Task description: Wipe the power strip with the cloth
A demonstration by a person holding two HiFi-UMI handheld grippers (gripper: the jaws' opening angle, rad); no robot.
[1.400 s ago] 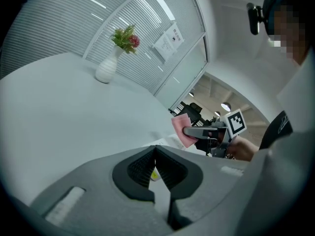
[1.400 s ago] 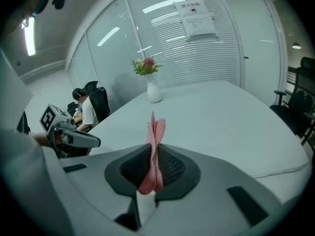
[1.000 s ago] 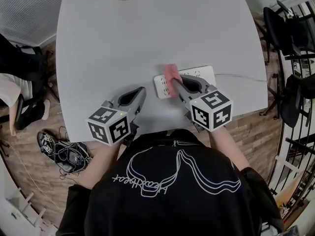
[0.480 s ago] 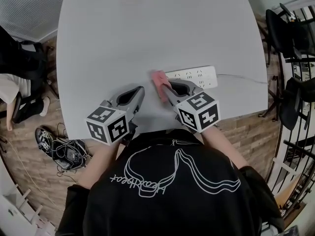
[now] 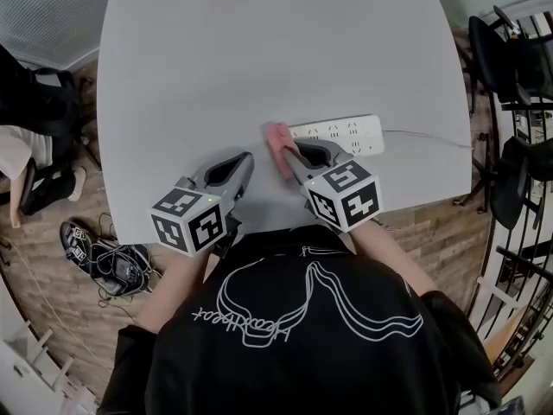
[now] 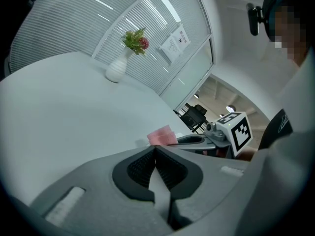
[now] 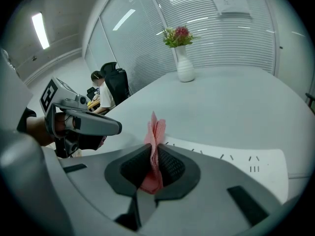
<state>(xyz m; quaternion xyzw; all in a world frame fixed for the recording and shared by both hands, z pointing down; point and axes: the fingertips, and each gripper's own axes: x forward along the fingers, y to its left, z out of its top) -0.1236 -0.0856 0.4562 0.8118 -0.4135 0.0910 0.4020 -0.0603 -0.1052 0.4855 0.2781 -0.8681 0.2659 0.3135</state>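
**Pale table in a glass-walled office**

A broad grey-white table point(image 5: 259, 59) stands on a wood-plank floor point(image 5: 52, 301). A white vase point(image 7: 185, 68) of flowers stands at its far end, before a glass wall with slatted blinds point(image 6: 147, 58). Black chairs point(image 5: 517, 169) stand to the right. A strip light point(image 7: 40, 29) glows overhead.

Bright, even light. Ceiling strips point(image 7: 40, 31) above table point(image 5: 259, 59); soft shadows on it. Heavy fisheye w/ dark corners.
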